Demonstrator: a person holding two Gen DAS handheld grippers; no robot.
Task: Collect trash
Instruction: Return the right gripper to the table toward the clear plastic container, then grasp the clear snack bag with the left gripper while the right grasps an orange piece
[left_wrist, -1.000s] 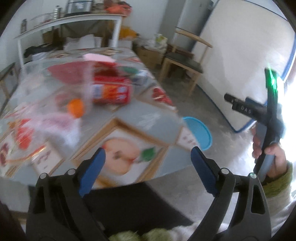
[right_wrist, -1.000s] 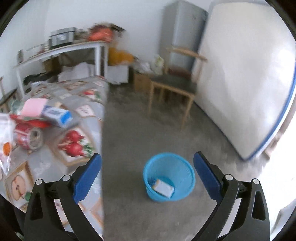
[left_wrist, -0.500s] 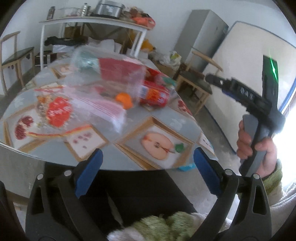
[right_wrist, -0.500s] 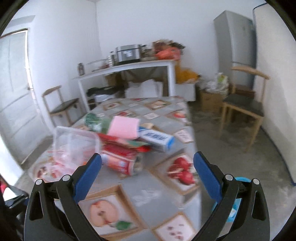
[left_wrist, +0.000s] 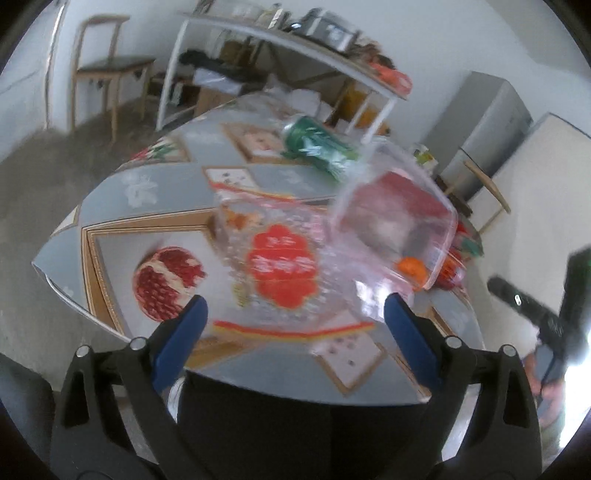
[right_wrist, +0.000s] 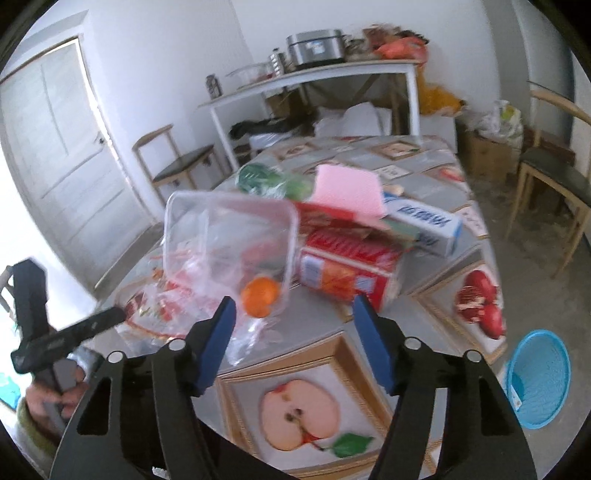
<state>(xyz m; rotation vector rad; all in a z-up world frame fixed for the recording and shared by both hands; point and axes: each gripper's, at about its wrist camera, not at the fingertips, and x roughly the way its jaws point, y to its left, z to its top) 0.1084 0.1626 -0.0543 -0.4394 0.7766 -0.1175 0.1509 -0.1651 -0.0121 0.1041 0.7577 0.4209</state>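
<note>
we see a clear plastic tub (right_wrist: 229, 240) tipped on its side on the fruit-print table (right_wrist: 332, 369), a small orange fruit (right_wrist: 260, 297) at its mouth. our left gripper (left_wrist: 295, 325) is spread wide before it. our right gripper (right_wrist: 293, 325), empty, has just been closing near the fruit. the red carton's (right_wrist: 347, 269) lettering is unreadable. a blue basket (right_wrist: 539, 380) sits on the floor at right.

Fruit-print tablecloth table (right_wrist: 436, 266) under clear tub (right_wrist: 229, 236), red carton (right_wrist: 343, 266) (sideways), crinkled wrapper (left_wrist: 280, 266).
</note>
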